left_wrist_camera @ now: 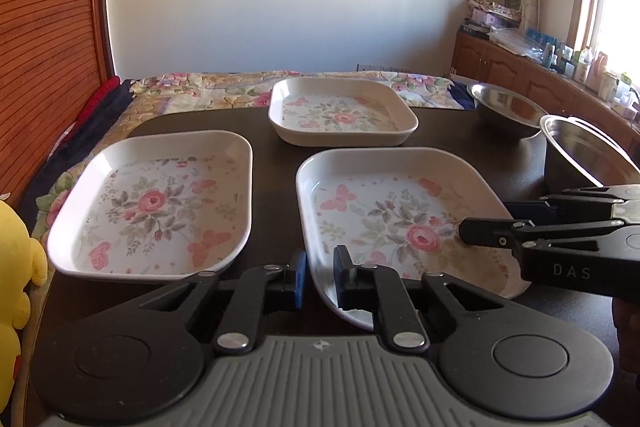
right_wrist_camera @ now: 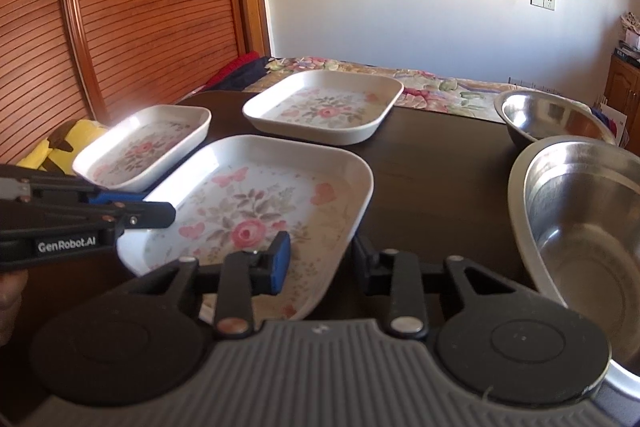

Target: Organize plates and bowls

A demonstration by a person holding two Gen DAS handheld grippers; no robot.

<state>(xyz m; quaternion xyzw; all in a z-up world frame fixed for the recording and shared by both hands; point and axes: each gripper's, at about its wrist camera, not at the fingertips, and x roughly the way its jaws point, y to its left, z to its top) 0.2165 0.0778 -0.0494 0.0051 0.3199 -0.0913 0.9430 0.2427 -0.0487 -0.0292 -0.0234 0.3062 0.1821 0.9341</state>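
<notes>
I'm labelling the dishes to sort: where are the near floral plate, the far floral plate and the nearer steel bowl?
near floral plate (right_wrist_camera: 244, 223), right wrist view, centre rose.
far floral plate (right_wrist_camera: 326, 113), right wrist view, painted floor.
nearer steel bowl (right_wrist_camera: 592, 239), right wrist view, inner wall.

Near steel bowl (right_wrist_camera: 580, 239) cut by right edge; windowsill clutter (left_wrist_camera: 592, 63) too small

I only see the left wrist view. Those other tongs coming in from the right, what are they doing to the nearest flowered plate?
Observer: The right tongs are open and straddle the near plate's right rim, one finger inside, one outside.
Visitor: And the steel thing I half see at the right?
Observer: A wide steel bowl, empty inside.
Visitor: Anything written on my tongs?
Observer: The left tongs read "GenRobot.AI" on their side.
</notes>
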